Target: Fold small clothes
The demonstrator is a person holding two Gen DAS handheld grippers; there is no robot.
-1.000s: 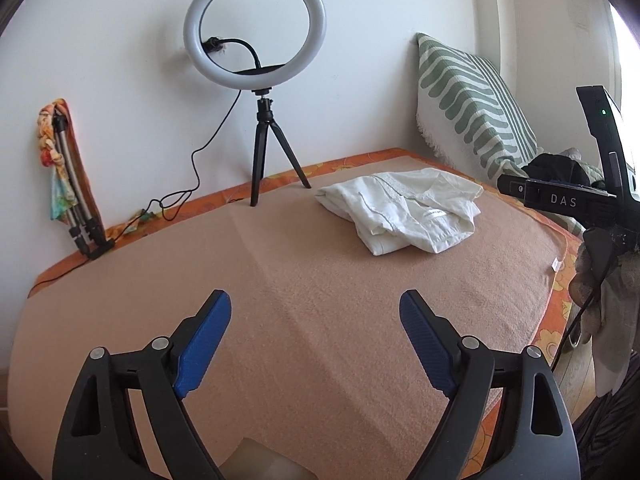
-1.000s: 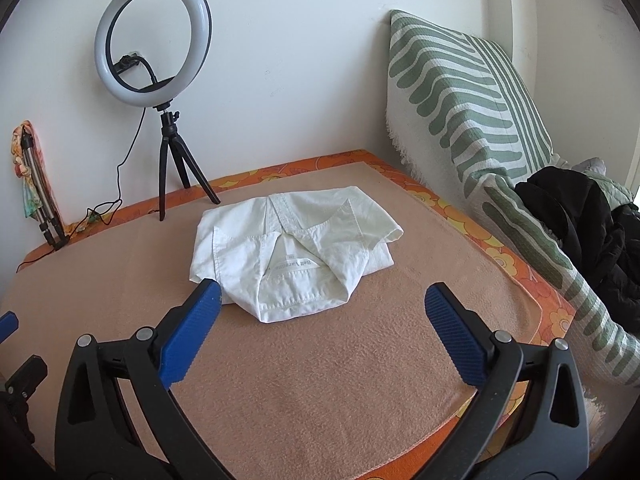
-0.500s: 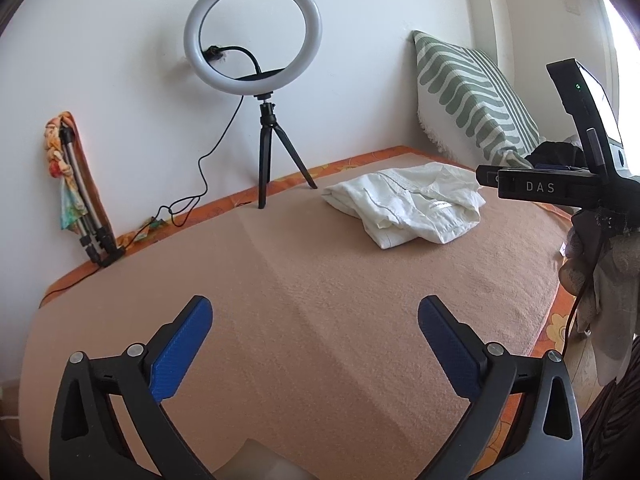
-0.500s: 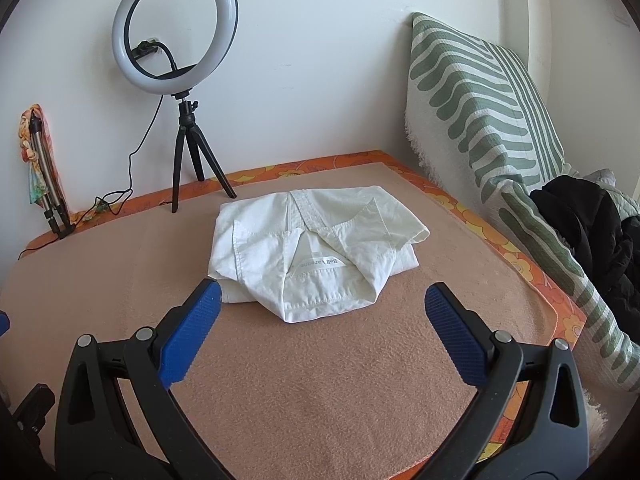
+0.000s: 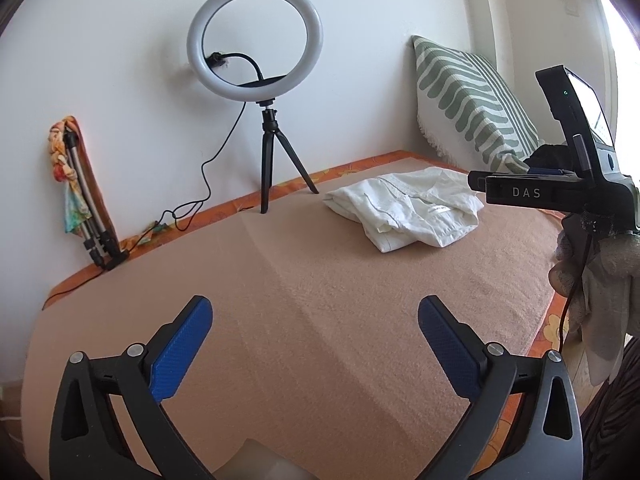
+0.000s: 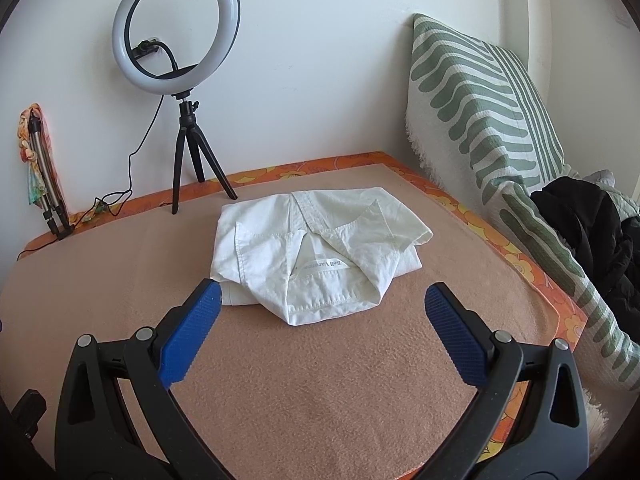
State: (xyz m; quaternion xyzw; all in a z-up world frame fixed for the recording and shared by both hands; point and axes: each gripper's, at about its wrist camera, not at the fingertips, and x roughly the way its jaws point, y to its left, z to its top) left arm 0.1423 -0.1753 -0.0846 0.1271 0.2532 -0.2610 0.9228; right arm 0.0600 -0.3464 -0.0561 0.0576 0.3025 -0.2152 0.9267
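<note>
A white garment (image 6: pixel 316 256) lies folded into a compact bundle on the tan blanket (image 6: pixel 320 380) covering the bed, with a printed label showing near its front edge. In the right wrist view the bundle sits just ahead of the right gripper (image 6: pixel 320 308), at about 12 o'clock, and the tip of the gripper's left blue pad overlaps the bundle's near left corner; whether it touches the cloth cannot be told. The right gripper's fingers are spread wide apart and hold nothing. In the left wrist view the left gripper (image 5: pixel 316 320) also has its fingers wide apart and empty, hovering over bare blanket, with the garment (image 5: pixel 404 210) well away at about 1 o'clock. The right gripper's black body marked "DAS" (image 5: pixel 552 196) shows at 3 o'clock in that view, held by a gloved hand (image 5: pixel 592 264). A ring light (image 6: pixel 176 24) on a black tripod stands at the far edge of the bed by the wall at 11 o'clock, a striped green-and-white cushion (image 6: pixel 480 112) leans at 2 o'clock, and dark clothing (image 6: pixel 596 232) lies at 3 o'clock.
</note>
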